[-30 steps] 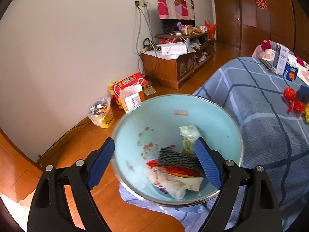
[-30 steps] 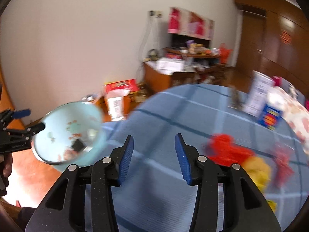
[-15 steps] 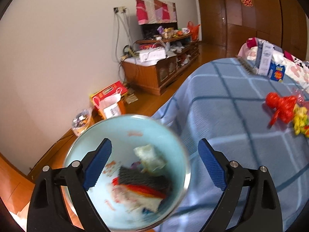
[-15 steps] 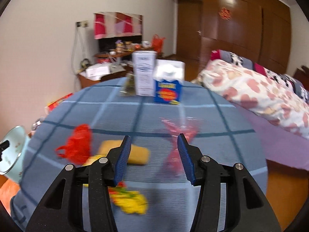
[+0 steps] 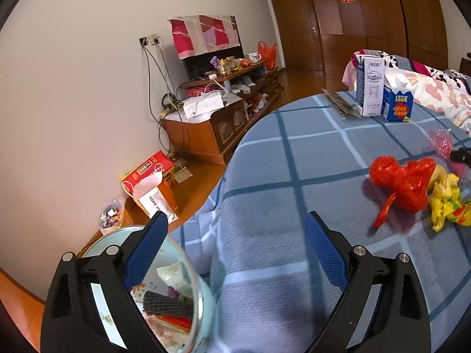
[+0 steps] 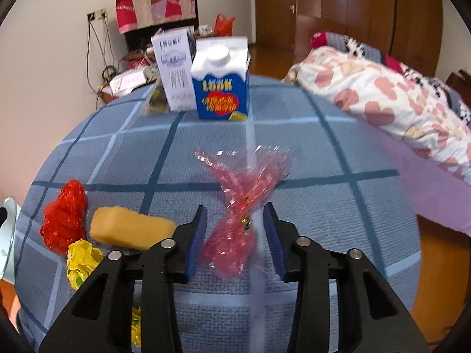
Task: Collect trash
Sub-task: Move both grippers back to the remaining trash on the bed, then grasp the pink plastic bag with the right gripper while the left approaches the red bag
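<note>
My right gripper [image 6: 234,235] is open, its jaws on either side of a crumpled pink cellophane wrapper [image 6: 244,203] on the blue checked tablecloth [image 6: 309,158]. To its left lie a yellow sponge [image 6: 129,231], a red plastic bag [image 6: 64,214] and a yellow wrapper [image 6: 81,260]. My left gripper [image 5: 235,250] is open and empty over the table's near edge. A light blue bowl [image 5: 203,320] with trash in it sits at the lower left, partly behind the left finger. The red bag [image 5: 403,182] and yellow wrapper [image 5: 444,203] show at right.
Two cartons stand at the table's far side, a blue one [image 6: 220,88] and a white one [image 6: 175,70]. A bed with a flowered quilt [image 6: 382,94] lies right. A TV cabinet [image 5: 217,120] and boxes on the wooden floor [image 5: 153,182] are left.
My right gripper has swung right and forward to straddle the pink wrapper. My left gripper has moved right off the bowl, which now sits at the lower left of its view.
</note>
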A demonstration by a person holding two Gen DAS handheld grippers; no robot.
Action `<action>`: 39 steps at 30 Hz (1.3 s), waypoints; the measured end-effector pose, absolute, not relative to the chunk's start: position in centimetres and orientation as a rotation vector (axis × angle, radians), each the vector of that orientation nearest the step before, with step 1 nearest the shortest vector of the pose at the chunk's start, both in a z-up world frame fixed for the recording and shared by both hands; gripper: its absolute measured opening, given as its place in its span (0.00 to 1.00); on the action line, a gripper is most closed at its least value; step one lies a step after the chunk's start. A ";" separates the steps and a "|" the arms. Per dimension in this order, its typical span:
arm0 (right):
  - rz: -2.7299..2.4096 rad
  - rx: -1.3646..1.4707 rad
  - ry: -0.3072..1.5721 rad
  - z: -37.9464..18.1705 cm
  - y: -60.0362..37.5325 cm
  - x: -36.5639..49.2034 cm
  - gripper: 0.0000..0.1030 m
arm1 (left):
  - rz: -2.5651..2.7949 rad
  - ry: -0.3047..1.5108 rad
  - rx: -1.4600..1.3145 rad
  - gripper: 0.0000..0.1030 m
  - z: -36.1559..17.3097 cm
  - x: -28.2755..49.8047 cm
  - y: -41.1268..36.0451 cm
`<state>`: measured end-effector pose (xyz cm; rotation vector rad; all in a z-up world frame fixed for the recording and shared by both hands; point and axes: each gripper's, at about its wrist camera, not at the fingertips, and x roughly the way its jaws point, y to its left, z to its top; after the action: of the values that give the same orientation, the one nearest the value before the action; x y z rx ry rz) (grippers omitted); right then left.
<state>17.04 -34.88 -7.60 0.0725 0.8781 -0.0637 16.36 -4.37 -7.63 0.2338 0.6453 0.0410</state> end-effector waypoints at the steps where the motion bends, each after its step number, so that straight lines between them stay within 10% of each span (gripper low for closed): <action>1: -0.055 0.079 0.893 -7.8 -34.9 17.2 0.28 | 0.038 0.645 0.234 0.89 -7.5 16.5 -4.6; 35: -0.105 0.120 0.730 -4.9 -41.2 5.6 0.17 | -0.188 0.676 0.311 0.88 -8.6 17.1 -18.8; 39: -0.095 0.128 0.719 -4.9 -41.1 5.3 0.17 | -0.252 0.740 0.310 0.37 -9.6 17.6 -19.2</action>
<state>5.28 -41.14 -4.90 0.1283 0.7194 -0.0949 17.63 -19.24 -9.58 0.3104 0.7404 -0.2523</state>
